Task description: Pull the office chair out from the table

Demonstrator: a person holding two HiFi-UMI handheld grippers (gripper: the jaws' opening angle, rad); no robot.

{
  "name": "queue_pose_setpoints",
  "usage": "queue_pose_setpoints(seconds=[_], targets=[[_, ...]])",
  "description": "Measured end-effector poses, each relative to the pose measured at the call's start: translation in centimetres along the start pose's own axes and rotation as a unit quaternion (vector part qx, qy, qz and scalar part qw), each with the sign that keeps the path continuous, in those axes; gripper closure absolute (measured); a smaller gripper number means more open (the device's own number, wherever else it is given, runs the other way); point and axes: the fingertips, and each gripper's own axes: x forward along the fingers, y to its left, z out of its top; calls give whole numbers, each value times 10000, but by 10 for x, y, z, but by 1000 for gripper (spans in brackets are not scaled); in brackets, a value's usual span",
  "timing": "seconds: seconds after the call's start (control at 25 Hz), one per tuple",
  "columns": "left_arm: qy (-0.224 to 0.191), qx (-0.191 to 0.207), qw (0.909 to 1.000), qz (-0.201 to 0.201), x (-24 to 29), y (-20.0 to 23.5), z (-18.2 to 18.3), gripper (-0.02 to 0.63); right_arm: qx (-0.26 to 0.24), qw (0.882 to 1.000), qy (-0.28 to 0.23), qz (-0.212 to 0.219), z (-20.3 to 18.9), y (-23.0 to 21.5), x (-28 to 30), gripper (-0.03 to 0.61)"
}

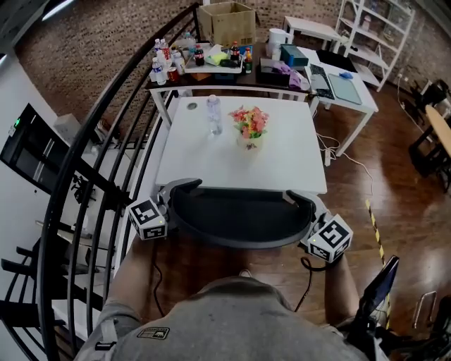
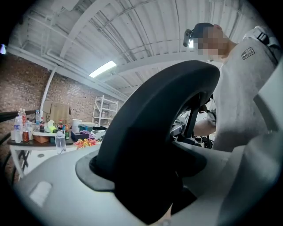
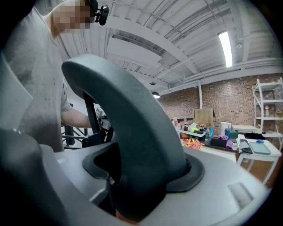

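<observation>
The office chair's dark curved backrest (image 1: 239,220) stands right against the near edge of the white table (image 1: 289,166), in front of the person. My left gripper (image 1: 176,192) is at the backrest's left end and my right gripper (image 1: 301,206) at its right end. Both are open, each with its grey jaws either side of the backrest edge. In the left gripper view the backrest (image 2: 154,132) fills the gap between the jaws of the left gripper (image 2: 150,194). The right gripper view shows the same backrest (image 3: 132,132) inside the right gripper (image 3: 132,194). The seat and wheels are hidden.
A clear bottle (image 1: 214,116) and a flower pot (image 1: 250,128) stand on the table. A black railing (image 1: 91,162) runs close on the left. Behind are a cluttered dark table (image 1: 232,60), a cardboard box (image 1: 227,21) and a white desk (image 1: 345,88); a cable (image 1: 352,162) lies on the wood floor.
</observation>
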Motion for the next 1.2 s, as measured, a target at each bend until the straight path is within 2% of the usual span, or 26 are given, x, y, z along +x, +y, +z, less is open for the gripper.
queue_pose_setpoints(seconds=[0.08,0.12,0.24,0.4,0.76,1.2], targets=[[-150,-80,9999,10,-3,2,1,265,0,10000,2,56,0,1,0,266],[-197,-92,9998,14,-4,2,2,308,-12,10000,0,83,-1,2,-1,280],[-178,-87,9998,-28,-6,1,4,336,-39,9998,26,201,1,3,-3,314],[-161,-150,9994,-275,-9,-7,5,375,-39,9991,80,405,2,9,-9,346],[-92,-278,9985,-464,-14,-25,2,402,0,9981,171,586,-4,23,-18,378],[-96,-329,9974,-634,-39,-77,-2,416,39,9971,155,748,-11,77,-48,408]])
